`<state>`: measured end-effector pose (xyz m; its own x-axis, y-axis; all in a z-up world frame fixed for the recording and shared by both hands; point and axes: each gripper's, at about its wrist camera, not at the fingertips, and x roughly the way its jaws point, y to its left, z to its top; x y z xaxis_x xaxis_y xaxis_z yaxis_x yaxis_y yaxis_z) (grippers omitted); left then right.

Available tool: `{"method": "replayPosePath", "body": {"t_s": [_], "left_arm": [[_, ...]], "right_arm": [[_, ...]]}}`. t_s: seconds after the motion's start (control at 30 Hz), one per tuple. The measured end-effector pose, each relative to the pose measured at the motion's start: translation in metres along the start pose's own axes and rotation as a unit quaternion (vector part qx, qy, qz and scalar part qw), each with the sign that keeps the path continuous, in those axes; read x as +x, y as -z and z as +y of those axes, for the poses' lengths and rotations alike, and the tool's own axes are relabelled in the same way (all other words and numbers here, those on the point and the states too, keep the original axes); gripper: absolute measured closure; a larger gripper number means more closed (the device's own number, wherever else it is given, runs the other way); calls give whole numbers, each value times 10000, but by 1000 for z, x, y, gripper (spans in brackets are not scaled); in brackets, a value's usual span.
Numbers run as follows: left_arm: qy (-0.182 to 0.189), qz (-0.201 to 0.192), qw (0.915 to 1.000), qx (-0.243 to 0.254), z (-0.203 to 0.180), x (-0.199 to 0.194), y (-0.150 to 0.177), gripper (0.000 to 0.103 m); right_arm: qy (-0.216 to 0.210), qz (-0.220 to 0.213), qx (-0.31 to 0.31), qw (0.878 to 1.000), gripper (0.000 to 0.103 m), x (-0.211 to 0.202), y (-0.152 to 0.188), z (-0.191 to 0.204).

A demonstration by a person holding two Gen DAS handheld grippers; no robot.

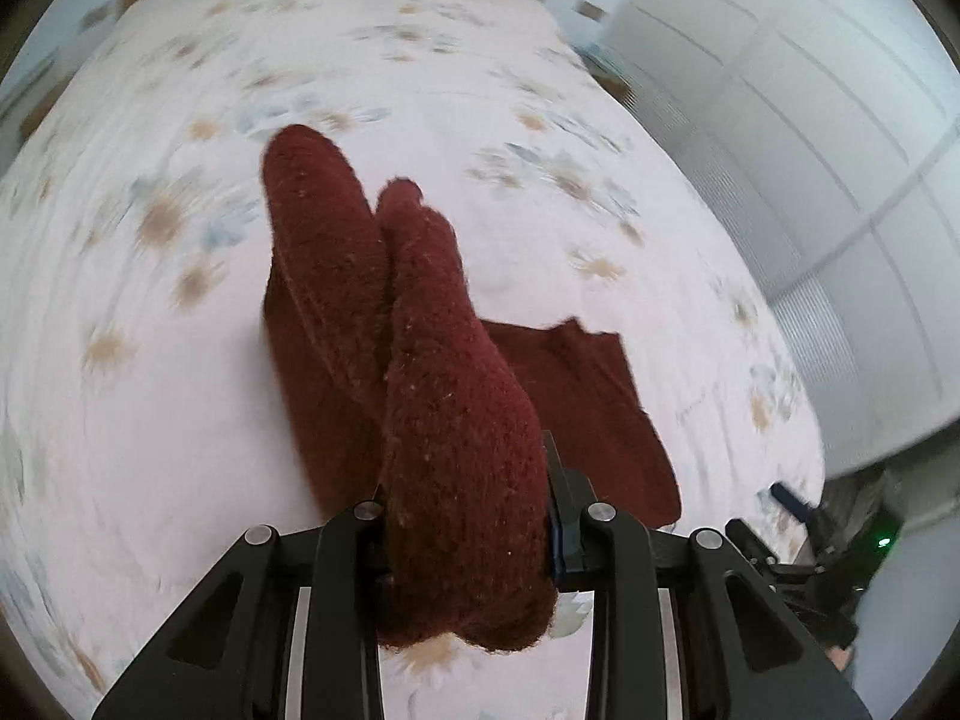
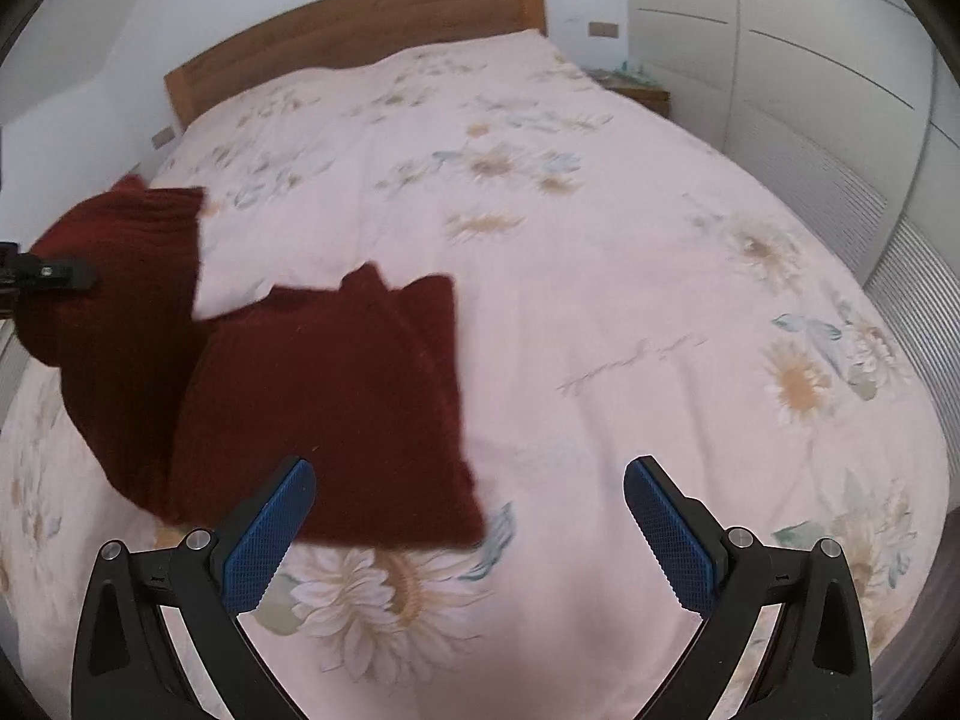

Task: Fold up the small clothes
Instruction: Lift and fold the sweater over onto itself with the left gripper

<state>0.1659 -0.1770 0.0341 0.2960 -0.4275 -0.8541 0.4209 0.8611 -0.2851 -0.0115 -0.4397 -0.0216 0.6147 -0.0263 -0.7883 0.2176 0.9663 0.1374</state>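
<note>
The left gripper [image 1: 468, 540] is clenched on a thick fold of a dark red knitted garment [image 1: 420, 360], the wool bunched between its fingers and standing up in two rounded lobes in front of the left wrist camera; only a sliver of one blue pad shows at the right edge of the bundle. From the right wrist view the same garment [image 2: 324, 408] lies partly on the bed, a folded, roughly square part resting flat on the cover while the part to its left is lifted towards the left gripper [image 2: 54, 276], which shows at the picture's left edge. The right gripper [image 2: 468, 534] hangs just above the cover near the flat part's lower right corner, its blue-padded fingers [image 2: 270, 540] spread wide and released, with nothing between them. The bed [image 2: 600, 300] is covered by a pale pink cover printed with large daisy-like flowers and blue-green leaves, and has a wooden headboard [image 2: 360, 30] at the far end. Behind stands a pale wall, to the right white wardrobe doors [image 2: 810, 60], and a small bedside table [image 2: 642, 96] in the corner.
</note>
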Motion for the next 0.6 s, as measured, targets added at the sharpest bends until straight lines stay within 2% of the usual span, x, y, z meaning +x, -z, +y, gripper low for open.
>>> {"method": "replayPosePath", "body": {"t_s": [0.13, 0.23, 0.3, 0.43, 0.6], "left_arm": [[41, 244, 9986, 461, -54, 47, -2, 78], [73, 465, 9974, 541, -76, 82, 10, 78], [-80, 570, 9964, 622, -88, 105, 21, 78], [-563, 721, 9938, 624, -94, 136, 37, 75], [-763, 703, 9923, 679, -92, 147, 48, 65]], "right_arm": [[134, 4, 64, 9999, 0, -3, 2, -13], [283, 180, 53, 9994, 0, 3, 9, -20], [375, 351, 104, 9986, 0, 9, 16, -26], [488, 591, 178, 9969, 0, 18, 28, -38], [469, 672, 270, 9963, 0, 22, 35, -43]]}}
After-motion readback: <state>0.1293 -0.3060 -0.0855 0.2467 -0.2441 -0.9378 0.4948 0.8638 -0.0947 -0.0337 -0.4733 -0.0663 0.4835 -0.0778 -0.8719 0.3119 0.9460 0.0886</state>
